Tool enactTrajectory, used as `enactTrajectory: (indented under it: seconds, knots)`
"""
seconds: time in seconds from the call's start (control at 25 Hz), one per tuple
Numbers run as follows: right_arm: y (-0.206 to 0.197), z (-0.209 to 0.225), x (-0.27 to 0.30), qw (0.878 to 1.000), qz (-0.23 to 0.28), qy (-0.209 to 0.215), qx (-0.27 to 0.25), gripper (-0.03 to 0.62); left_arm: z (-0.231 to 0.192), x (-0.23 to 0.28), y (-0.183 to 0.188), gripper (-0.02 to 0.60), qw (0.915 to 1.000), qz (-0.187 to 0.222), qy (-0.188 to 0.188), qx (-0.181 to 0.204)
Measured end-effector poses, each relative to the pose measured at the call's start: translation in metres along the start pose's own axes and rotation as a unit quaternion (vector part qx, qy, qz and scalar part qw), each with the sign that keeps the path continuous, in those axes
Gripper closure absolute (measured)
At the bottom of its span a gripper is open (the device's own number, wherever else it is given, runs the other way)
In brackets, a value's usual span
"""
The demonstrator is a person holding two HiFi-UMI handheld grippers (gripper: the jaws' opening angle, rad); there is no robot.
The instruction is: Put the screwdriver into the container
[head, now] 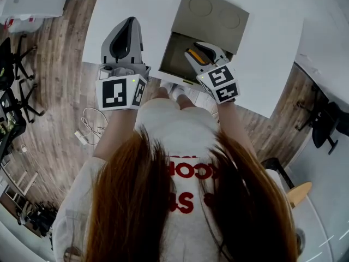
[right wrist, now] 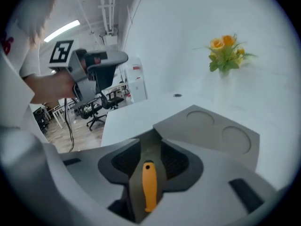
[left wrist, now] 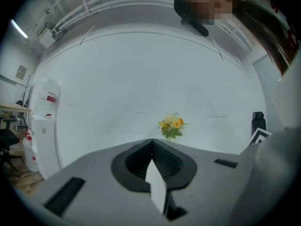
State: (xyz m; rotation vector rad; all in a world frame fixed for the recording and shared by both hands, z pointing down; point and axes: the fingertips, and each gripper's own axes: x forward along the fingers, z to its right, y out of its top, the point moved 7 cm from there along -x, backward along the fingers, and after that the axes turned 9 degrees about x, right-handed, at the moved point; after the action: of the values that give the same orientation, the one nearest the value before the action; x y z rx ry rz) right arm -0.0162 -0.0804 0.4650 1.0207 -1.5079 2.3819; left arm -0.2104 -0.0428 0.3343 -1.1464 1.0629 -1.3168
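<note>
Seen from the head view, both forearms reach up the frame from the person's body at the bottom. The left gripper [head: 128,29] sits in the upper left over the edge of the white table [head: 147,10], pointing level. In its own view its dark pads meet along a line, with only a thin white sliver showing low between them, and nothing is held. The right gripper [head: 197,53] is just right of centre, tilted downward, its marker cube [head: 221,83] nearest the person and its tips over the container [head: 210,15]. Its jaws stand wide, and the pads press on nothing. The screwdriver [right wrist: 149,187] shows in the gap between them as a slim orange handle with a small dark hole near its far end, narrower than the gap and lying along it. Its shaft is hidden. In the head view the handle lies at the right side of the container's open compartment [head: 173,59]; whether it rests on the floor there I cannot tell. The container is an olive-grey box in the upper middle of the table. Above the sunken compartment is a flat panel with two shallow round recesses.
</note>
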Motion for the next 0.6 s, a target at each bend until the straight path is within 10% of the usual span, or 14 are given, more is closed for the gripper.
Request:
enactTrajectory:
  seconds: [0.2, 0.6]
  knots:
    - [0.039, 0.016, -0.044, 0.989, 0.133, -0.043, 0.04, 0.576, -0.005, 0.003, 0.007, 0.575, 0.9999, 0.009, 0.001, 0.012]
    - [0.092, 0.027, -0.119, 0.946, 0.299, -0.115, 0.057, 0.589, -0.013, 0.013, 0.034, 0.575, 0.9988, 0.041, -0.006, 0.023]
